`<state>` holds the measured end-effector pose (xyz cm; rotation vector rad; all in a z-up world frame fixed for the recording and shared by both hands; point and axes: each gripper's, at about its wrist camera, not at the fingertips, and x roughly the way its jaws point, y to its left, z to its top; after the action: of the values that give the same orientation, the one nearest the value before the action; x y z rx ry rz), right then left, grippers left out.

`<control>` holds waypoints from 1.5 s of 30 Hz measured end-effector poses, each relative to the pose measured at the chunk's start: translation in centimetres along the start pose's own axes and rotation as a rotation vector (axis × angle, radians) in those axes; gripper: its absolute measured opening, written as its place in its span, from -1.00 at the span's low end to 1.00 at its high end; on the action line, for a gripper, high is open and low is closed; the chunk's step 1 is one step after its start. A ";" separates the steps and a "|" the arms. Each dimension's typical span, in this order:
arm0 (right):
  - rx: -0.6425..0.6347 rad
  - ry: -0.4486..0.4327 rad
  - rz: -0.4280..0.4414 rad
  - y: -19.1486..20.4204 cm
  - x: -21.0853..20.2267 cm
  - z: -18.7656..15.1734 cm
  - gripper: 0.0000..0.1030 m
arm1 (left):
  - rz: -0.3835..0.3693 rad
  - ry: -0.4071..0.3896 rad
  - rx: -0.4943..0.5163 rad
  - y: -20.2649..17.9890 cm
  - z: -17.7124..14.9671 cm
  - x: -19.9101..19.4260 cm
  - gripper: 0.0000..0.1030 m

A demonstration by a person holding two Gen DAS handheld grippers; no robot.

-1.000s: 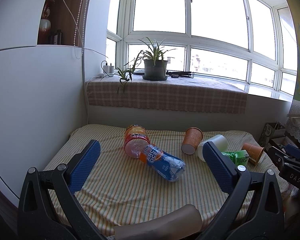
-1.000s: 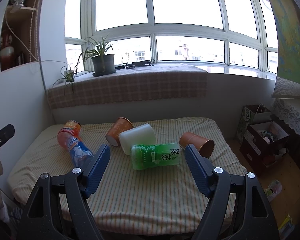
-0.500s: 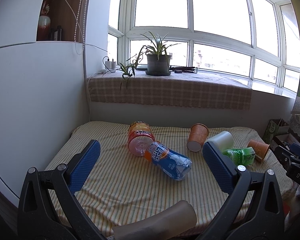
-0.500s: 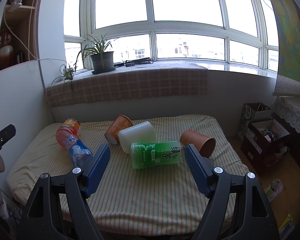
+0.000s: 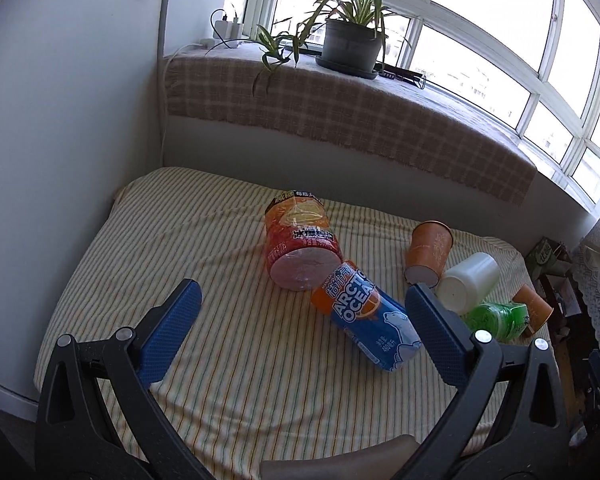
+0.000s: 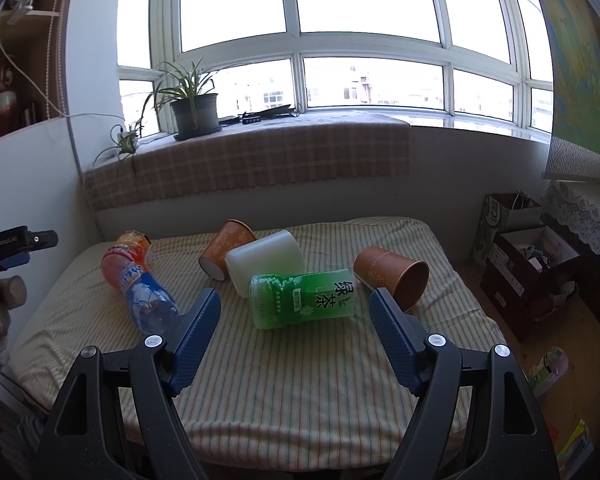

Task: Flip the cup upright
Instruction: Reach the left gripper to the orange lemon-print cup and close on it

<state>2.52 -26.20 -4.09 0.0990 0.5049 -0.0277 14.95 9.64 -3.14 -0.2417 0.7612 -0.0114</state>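
Several cups lie on their sides on a striped table. An orange paper cup lies base toward me, beside a white cup. A brown paper cup lies at the right, mouth toward the right. A green cup, a blue "Arctic Ocean" cup and a red-orange cup also lie flat. My left gripper is open and empty above the table's front. My right gripper is open and empty in front of the green cup.
A checked cloth covers the window sill behind the table, with a potted plant on it. A white wall stands at the left. Boxes and bags sit on the floor at the right.
The left gripper has moved forward and tilted down toward the table, so the cups appear larger and closer. The right gripper has moved slightly closer. No cup has moved.
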 end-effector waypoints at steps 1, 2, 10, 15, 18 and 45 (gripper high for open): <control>0.001 0.002 -0.001 -0.1 0.0 -0.1 0.49 | -0.024 0.038 -0.025 0.6 0.8 1.2 1.00; 0.003 0.003 -0.002 -0.2 0.1 -0.2 0.49 | -0.044 0.076 -0.049 1.1 1.5 2.4 1.00; 0.020 0.018 -0.014 -1.1 0.7 -0.5 0.49 | -0.132 0.313 -0.226 3.4 5.8 10.9 1.00; 0.029 0.023 -0.029 -1.9 1.0 -0.6 0.49 | -0.171 0.433 -0.292 3.7 6.3 15.6 1.00; 0.041 0.028 -0.042 -2.4 1.2 -0.6 0.49 | -0.179 0.484 -0.316 3.7 6.2 17.8 1.00; 0.059 0.040 -0.052 -3.2 1.6 -0.9 0.49 | -0.134 0.443 -0.256 3.4 6.9 16.6 0.70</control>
<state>3.34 -29.27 -5.96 0.1440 0.5464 -0.0918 31.48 12.82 -10.37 -0.5456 1.1877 -0.0972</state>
